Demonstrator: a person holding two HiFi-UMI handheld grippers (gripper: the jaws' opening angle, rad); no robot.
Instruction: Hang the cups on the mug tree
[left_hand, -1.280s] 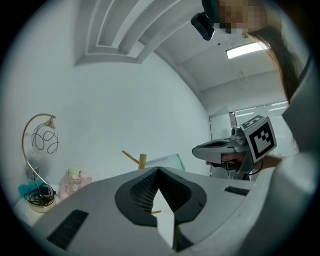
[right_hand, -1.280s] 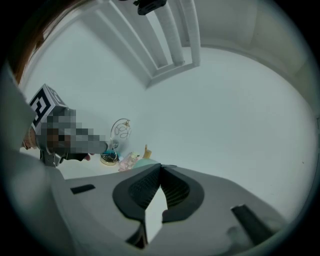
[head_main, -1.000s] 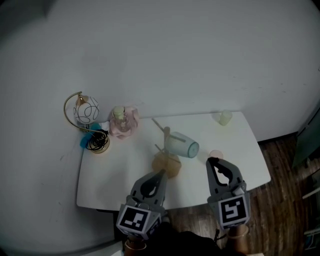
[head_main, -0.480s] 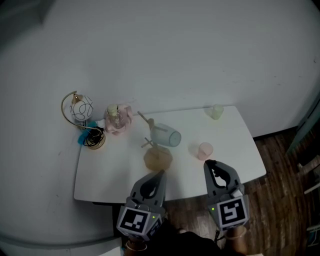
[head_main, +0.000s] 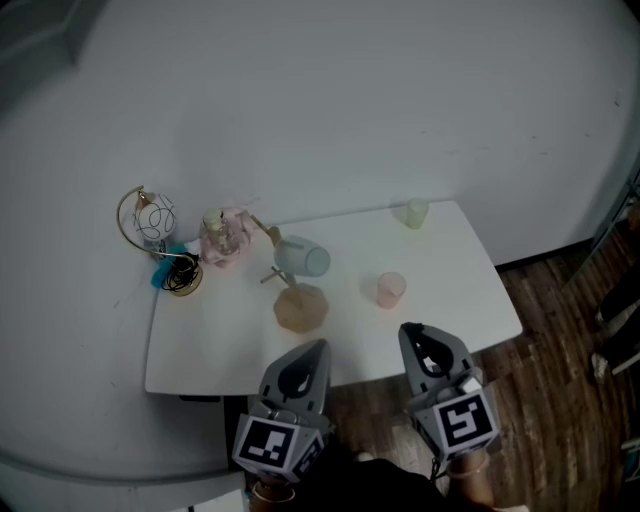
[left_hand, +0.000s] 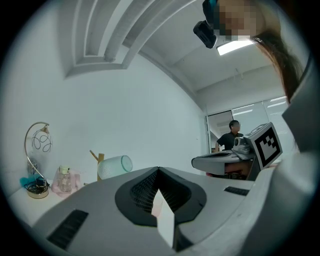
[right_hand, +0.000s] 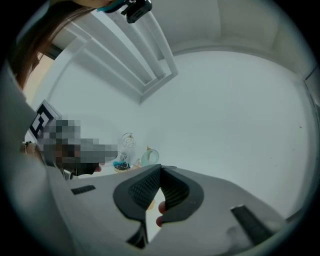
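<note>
**A:** What is different closest to us?

**B:** Both tools have drawn back. A second ago the left gripper (head_main: 316, 348) and the right gripper (head_main: 412, 330) hung over the near part of the table (head_main: 455, 300). Now both hover off its near edge, the right one above the wooden floor (head_main: 545, 330). Each has its fingers pressed together with nothing between them.

**A:** So no cup is being carried?

**B:** None. A second ago the right gripper's tips stood just in front of the pink cup (head_main: 391, 289) and half hid it. Now that cup stands upright in full view, right of the tree and well apart from both tools.

**A:** And the tree itself?

**B:** The mug tree (head_main: 300, 308) stands at mid-table, ahead of the left gripper. The blue-green cup (head_main: 303, 258) sits sideways on one of its pegs, as it did a second ago. Farther off, the pale green cup (head_main: 411, 212) stands near the far right edge, and the lamp (head_main: 148, 222) and the pink holder (head_main: 225, 236) are at the far left.

**A:** What does that mean for the job?

**B:** I judge one cup is hung and two remain. The retreat looks like a pause, not progress. The next move likely calls for a gripper to open and go forward again, probably to the pink cup, which is nearest.
</note>
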